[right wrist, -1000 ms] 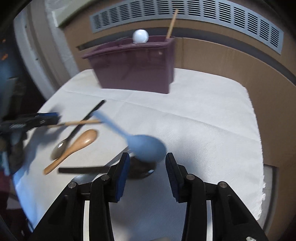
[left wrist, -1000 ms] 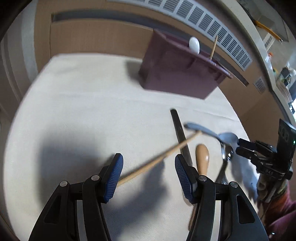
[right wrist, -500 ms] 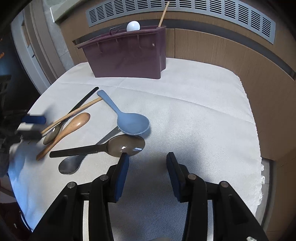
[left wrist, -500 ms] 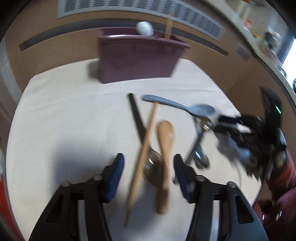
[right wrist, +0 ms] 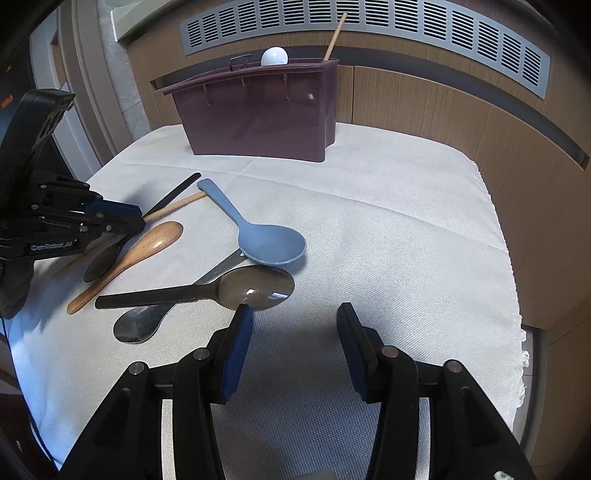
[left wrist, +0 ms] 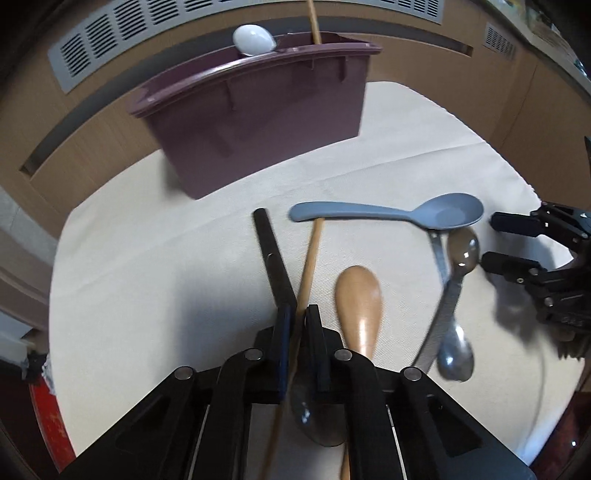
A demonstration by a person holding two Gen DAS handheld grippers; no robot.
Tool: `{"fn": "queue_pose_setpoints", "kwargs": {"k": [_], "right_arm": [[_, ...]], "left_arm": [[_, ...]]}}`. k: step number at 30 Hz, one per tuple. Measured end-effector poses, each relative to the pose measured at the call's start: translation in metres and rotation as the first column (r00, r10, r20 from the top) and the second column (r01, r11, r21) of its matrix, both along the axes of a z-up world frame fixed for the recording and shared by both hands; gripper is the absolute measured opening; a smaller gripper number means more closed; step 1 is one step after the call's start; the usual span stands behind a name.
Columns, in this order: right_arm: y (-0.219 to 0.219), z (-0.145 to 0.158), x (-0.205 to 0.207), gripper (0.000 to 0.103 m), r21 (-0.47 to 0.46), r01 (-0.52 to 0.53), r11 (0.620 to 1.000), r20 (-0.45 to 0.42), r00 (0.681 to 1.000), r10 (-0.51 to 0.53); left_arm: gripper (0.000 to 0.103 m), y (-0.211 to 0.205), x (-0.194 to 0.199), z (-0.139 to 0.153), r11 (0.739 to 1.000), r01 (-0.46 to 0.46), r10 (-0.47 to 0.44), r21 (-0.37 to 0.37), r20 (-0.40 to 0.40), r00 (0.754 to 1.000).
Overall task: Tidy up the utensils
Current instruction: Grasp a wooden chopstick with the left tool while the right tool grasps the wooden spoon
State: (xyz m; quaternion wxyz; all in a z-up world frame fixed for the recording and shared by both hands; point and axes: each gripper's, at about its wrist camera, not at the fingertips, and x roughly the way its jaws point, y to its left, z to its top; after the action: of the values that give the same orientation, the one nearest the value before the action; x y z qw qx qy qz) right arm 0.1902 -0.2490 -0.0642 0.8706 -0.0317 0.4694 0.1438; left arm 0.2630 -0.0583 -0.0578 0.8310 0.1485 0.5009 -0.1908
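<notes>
Cream woven cloth [right wrist: 388,229] covered the table; wood panelling w/ a grey vent grille [right wrist: 369,22] stood behind.

- Maroon plastic bin [right wrist: 258,114]: upright at far edge of cloth; a white rounded utensil end [right wrist: 274,56] and a thin wooden stick [right wrist: 334,35] poked above its rim.
- Wooden chopstick [left wrist: 312,254]: lying on cloth. Your left gripper [left wrist: 300,317] had just been closing and was pinched on it, jaws nearly together, stick running out fwd between the pads.
- Black-handled spoon [left wrist: 273,258]: just left of chopstick, its bowl under the left gripper.
- Wooden spoon [left wrist: 360,299]: just right of chopstick, bowl toward bin.
- Blue-grey plastic spoon [right wrist: 258,232]: centre of cloth, handle end touching chopstick tip, bowl resting over a metal handle.
- Dark-handled spoon w/ shiny bowl [right wrist: 255,288] crossed over a metal spoon [right wrist: 138,326], both near your right gripper.
- Right gripper [right wrist: 293,321]: jaws had just been opening, stood well apart, nothing between them, hovering just short of the shiny bowl.
</notes>
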Motion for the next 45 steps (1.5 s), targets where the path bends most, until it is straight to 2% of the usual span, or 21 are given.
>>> {"fn": "queue_pose_setpoints", "kwargs": {"k": [1, 3, 5, 8, 10, 13, 16, 17, 20, 21, 24, 26, 28, 30, 31, 35, 39, 45], "right_arm": [[0.0, 0.0, 0.0, 0.051, 0.012, -0.013, 1.0, -0.006, 1.0, 0.013], [0.001, -0.001, 0.001, 0.068, 0.045, -0.05, 0.998, -0.03, 0.998, 0.051], [0.003, -0.001, 0.003, 0.075, 0.059, -0.064, 0.996, -0.05, 0.997, 0.067], [0.013, -0.003, 0.002, 0.082, 0.015, -0.102, 0.995, -0.05, 0.993, 0.103], [0.019, -0.004, 0.001, 0.082, -0.022, -0.106, 0.994, -0.041, 0.994, 0.105], [0.019, -0.005, 0.001, 0.082, -0.027, -0.107, 0.994, -0.037, 0.994, 0.106], [0.017, -0.005, 0.003, 0.08, -0.035, -0.099, 0.994, -0.033, 0.995, 0.098], [0.017, -0.004, 0.004, 0.075, -0.044, -0.086, 0.995, -0.031, 0.996, 0.085], [0.019, 0.007, 0.009, 0.042, 0.001, -0.06, 0.998, -0.028, 0.998, 0.06], [0.022, 0.012, 0.012, 0.041, 0.043, -0.059, 0.997, -0.036, 0.998, 0.06], [0.041, 0.023, 0.02, 0.041, 0.171, -0.055, 0.984, -0.038, 0.997, 0.063], [0.061, 0.02, 0.029, 0.041, 0.195, -0.058, 0.979, -0.074, 0.995, 0.074], [0.087, 0.009, 0.039, 0.041, 0.161, -0.065, 0.985, -0.117, 0.99, 0.084], [0.111, -0.002, 0.048, 0.042, 0.081, -0.086, 0.993, -0.138, 0.986, 0.096], [0.118, -0.001, 0.049, 0.044, 0.068, -0.087, 0.994, -0.108, 0.99, 0.094], [0.139, -0.004, 0.049, 0.047, -0.059, -0.136, 0.989, -0.095, 0.987, 0.13], [0.126, -0.004, 0.035, 0.045, -0.106, -0.214, 0.971, -0.071, 0.976, 0.207], [0.086, -0.004, 0.018, 0.044, -0.085, -0.198, 0.976, -0.056, 0.979, 0.194]], "left_arm": [[0.008, 0.005, 0.002, -0.002, 1.0, -0.015, 0.015, -0.002, 0.004, 1.0], [0.008, 0.023, 0.002, -0.002, 0.997, -0.076, 0.076, -0.021, 0.009, 0.997], [0.008, 0.045, 0.002, -0.002, 0.987, -0.151, 0.152, -0.045, 0.01, 0.988], [0.008, 0.072, 0.002, -0.002, 0.969, -0.242, 0.244, -0.056, 0.028, 0.969], [0.008, 0.09, 0.003, -0.004, 0.952, -0.292, 0.293, -0.092, -0.002, 0.956], [0.008, 0.104, 0.001, -0.01, 0.934, -0.325, 0.32, -0.146, -0.058, 0.946], [0.008, 0.097, -0.009, -0.01, 0.934, -0.301, 0.291, -0.19, -0.078, 0.953], [0.008, 0.095, -0.012, -0.008, 0.937, -0.289, 0.279, -0.198, -0.077, 0.957], [0.008, 0.087, -0.015, -0.008, 0.932, -0.275, 0.256, -0.236, -0.107, 0.961], [0.008, 0.085, -0.016, -0.009, 0.927, -0.276, 0.251, -0.254, -0.127, 0.96], [0.008, 0.072, -0.023, -0.013, 0.927, -0.268, 0.238, -0.264, -0.141, 0.961], [0.009, 0.064, -0.028, -0.011, 0.937, -0.266, 0.251, -0.224, -0.096, 0.963], [0.009, 0.059, -0.032, -0.008, 0.95, -0.278, 0.278, -0.143, -0.024, 0.96], [0.009, 0.067, -0.037, -0.006, 0.948, -0.296, 0.299, -0.12, 0.0, 0.954], [0.01, 0.074, -0.037, -0.007, 0.943, -0.306, 0.308, -0.131, -0.01, 0.951], [0.01, 0.098, -0.033, -0.009, 0.917, -0.35, 0.346, -0.192, -0.057, 0.937], [0.01, 0.104, -0.026, -0.011, 0.898, -0.38, 0.367, -0.22, -0.098, 0.925], [0.01, 0.094, -0.012, -0.013, 0.895, -0.401, 0.388, -0.195, -0.101, 0.916]]}}
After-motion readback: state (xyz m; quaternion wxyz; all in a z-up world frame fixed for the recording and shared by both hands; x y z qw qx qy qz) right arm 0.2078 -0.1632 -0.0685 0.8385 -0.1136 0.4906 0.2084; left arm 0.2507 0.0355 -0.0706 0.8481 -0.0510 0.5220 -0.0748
